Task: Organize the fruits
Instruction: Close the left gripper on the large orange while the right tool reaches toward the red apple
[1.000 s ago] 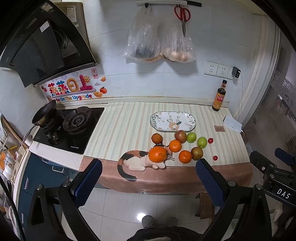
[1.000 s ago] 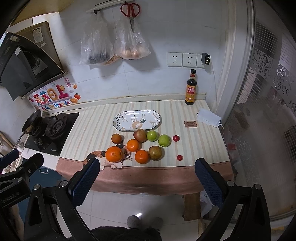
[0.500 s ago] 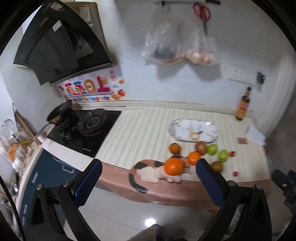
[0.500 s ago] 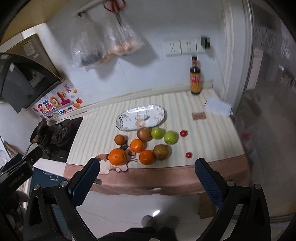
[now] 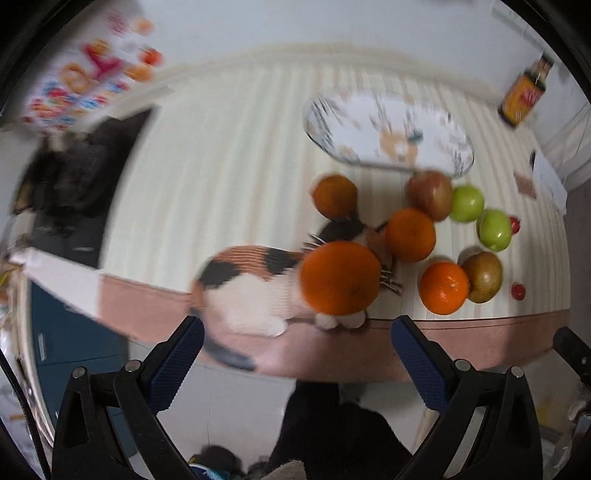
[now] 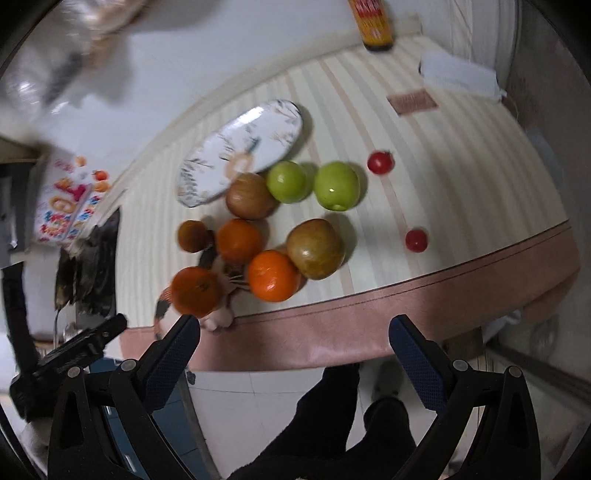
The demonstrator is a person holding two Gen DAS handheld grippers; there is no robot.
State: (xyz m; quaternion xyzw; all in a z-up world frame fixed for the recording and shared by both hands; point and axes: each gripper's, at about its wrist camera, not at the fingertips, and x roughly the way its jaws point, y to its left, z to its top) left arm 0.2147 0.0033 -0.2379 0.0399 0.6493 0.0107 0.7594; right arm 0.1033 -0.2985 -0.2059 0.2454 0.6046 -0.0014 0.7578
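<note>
On striped surface (image 6: 461, 155), near plate (image 6: 240, 147): 3 oranges (image 6: 273, 275), 2 green apples (image 6: 336, 185), 2 cherry tomatoes (image 6: 416, 240). Bottle (image 6: 373, 22) label unreadable. L tongs (image 5: 297, 354) & R tongs (image 6: 293, 352) wide open, empty.

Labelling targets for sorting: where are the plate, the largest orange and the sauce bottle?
plate (image 5: 354, 122), left wrist view, bare rim area.
largest orange (image 5: 340, 282), left wrist view, centre.
sauce bottle (image 6: 373, 26), right wrist view, label.
</note>
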